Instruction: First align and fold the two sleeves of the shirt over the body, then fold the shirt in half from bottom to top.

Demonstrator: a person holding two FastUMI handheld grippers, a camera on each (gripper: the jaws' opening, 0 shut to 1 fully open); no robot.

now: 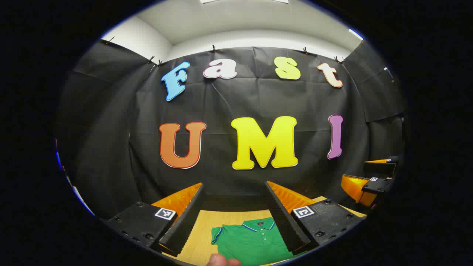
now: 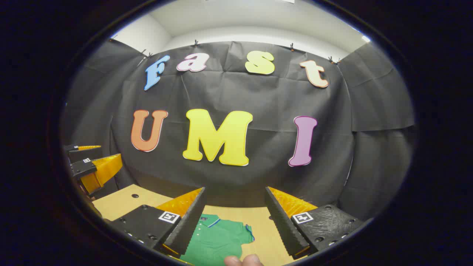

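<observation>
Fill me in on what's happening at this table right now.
A person holds a two-finger gripper in each hand above a wooden table. A green polo shirt lies flat on it, collar toward the far wall, with its short sleeves spread out and not yet folded. The left gripper and the right gripper both hang open above the shirt, touching nothing. Folding has not begun as far as the views show.

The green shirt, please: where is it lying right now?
The green shirt lies flat on the wooden table, low in both gripper views, collar toward the black wall, beneath both open grippers.
</observation>
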